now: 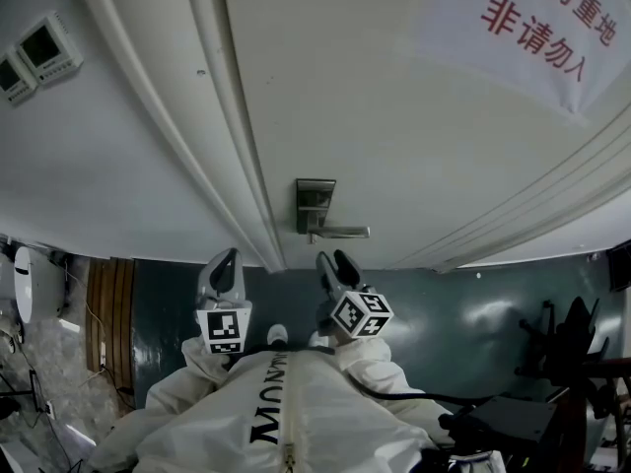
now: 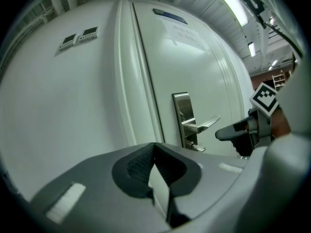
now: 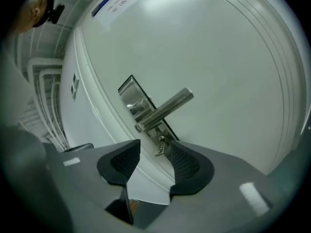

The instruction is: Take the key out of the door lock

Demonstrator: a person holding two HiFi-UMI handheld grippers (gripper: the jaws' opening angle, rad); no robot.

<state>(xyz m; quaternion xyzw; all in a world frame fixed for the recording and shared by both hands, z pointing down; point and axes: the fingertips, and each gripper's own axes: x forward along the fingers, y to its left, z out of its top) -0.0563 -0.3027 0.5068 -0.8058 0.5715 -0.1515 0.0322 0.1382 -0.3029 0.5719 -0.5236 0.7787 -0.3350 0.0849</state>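
A steel lock plate (image 1: 315, 205) with a lever handle (image 1: 343, 232) sits on the white door (image 1: 394, 116). The key (image 3: 160, 147) sticks out of the keyhole just under the handle (image 3: 165, 109); it also shows as the key (image 2: 197, 147) in the left gripper view. My right gripper (image 3: 154, 154) is open and points at the key, which shows in the gap beyond its tips, untouched. In the head view the right gripper (image 1: 335, 263) hangs a little short of the lock. My left gripper (image 1: 225, 262) stays to the left by the door frame, its tips together and empty (image 2: 154, 147).
A moulded door frame (image 1: 227, 166) runs beside the lock. Two wall panels (image 1: 35, 52) hang left of the frame. A paper sign with red characters (image 1: 537, 28) is stuck on the door. Dark equipment (image 1: 567, 363) stands on the floor at the right.
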